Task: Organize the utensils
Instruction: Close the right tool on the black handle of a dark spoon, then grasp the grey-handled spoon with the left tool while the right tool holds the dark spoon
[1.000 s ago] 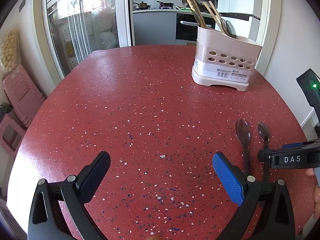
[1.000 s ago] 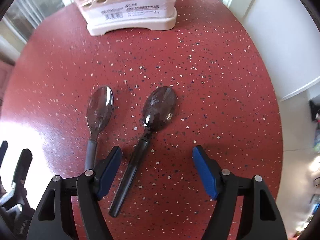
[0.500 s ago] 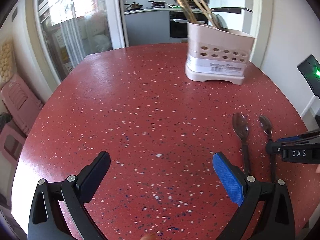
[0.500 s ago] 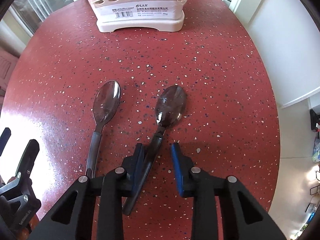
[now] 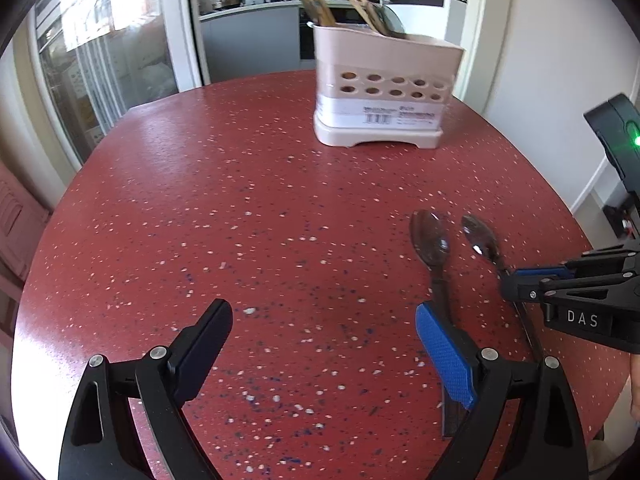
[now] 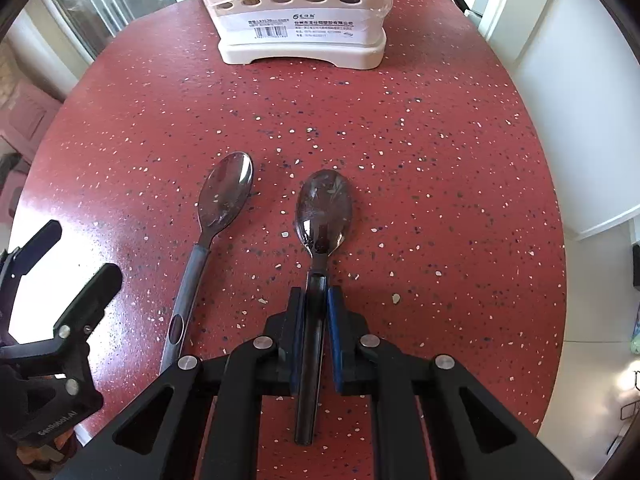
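Observation:
Two dark spoons lie side by side on the red speckled table (image 6: 440, 140). My right gripper (image 6: 314, 296) is shut on the handle of the right spoon (image 6: 323, 208), just behind its bowl; it also shows in the left wrist view (image 5: 480, 236). The left spoon (image 6: 224, 196) lies free beside it, and its handle passes behind my left gripper's blue finger (image 5: 444, 356) in the left wrist view, where its bowl (image 5: 430, 238) shows. My left gripper (image 5: 320, 340) is open and empty above the table. The pale utensil holder (image 5: 380, 96) with chopsticks stands at the far side.
The table's rounded edge runs close on the right, with a white wall (image 6: 580, 80) beyond. Pink stools (image 5: 16, 216) stand left of the table. A glass door (image 5: 104, 60) and a kitchen counter (image 5: 248, 8) lie behind.
My right gripper has closed from wide open onto the right spoon's handle and straightened it. The left gripper has shifted so the holder and spoons sit more central in its view.

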### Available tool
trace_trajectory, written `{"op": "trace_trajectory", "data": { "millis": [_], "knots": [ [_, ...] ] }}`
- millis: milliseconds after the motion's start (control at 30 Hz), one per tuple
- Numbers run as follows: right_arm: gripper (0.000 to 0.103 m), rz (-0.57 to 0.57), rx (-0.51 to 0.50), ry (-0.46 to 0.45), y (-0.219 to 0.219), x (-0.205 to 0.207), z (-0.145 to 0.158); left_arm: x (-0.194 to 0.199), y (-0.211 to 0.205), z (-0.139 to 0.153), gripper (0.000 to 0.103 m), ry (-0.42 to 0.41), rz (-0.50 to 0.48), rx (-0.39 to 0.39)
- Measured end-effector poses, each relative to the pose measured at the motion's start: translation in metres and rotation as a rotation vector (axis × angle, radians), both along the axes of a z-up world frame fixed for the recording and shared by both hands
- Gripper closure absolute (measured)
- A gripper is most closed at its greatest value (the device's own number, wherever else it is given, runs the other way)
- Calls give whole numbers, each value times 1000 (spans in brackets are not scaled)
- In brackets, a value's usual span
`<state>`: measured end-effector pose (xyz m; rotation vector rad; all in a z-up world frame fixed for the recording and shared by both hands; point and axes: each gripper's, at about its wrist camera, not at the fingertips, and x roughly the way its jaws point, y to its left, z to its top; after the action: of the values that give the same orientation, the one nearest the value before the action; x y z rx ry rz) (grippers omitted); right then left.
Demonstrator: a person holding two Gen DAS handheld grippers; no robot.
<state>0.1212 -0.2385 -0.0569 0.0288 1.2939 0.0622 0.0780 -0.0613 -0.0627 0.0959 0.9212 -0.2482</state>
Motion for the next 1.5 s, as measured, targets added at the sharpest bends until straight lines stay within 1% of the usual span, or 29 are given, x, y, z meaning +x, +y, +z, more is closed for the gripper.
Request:
{"op": "trace_trajectory", "data": {
  "millis": [200,467,633,767,933,1000,1267,1367,1400,1433,1500],
  "knots": [
    [90,17,42,-11,-4,-2,-1,1,-12,0,0,27,-33,5],
    [90,19,116,-24,-24,-6,-2,4,-27,1,0,52,-58,3],
    [90,21,115,-34,-36,-6,-4,6,-39,1,0,60,-72,13],
    [90,18,112,-42,-42,-6,-1,10,-52,-3,0,69,-93,39],
    [91,1,131,-50,-52,-7,2,15,-63,-13,0,107,-118,72],
    [91,-4,142,-58,-56,-8,5,17,-66,-18,3,123,-125,96],
    [91,-12,167,-85,-71,-18,12,24,-69,-17,4,156,-164,117],
    [91,-8,179,-93,-73,-21,15,27,-68,-17,4,181,-177,106],
    [91,-7,182,-95,-73,-23,15,29,-67,-17,7,196,-185,92],
    [91,-6,185,-96,-75,-24,16,31,-67,-17,8,205,-190,85],
    [91,-7,192,-101,-80,-27,18,31,-69,-17,9,210,-201,95]
  ]
}}
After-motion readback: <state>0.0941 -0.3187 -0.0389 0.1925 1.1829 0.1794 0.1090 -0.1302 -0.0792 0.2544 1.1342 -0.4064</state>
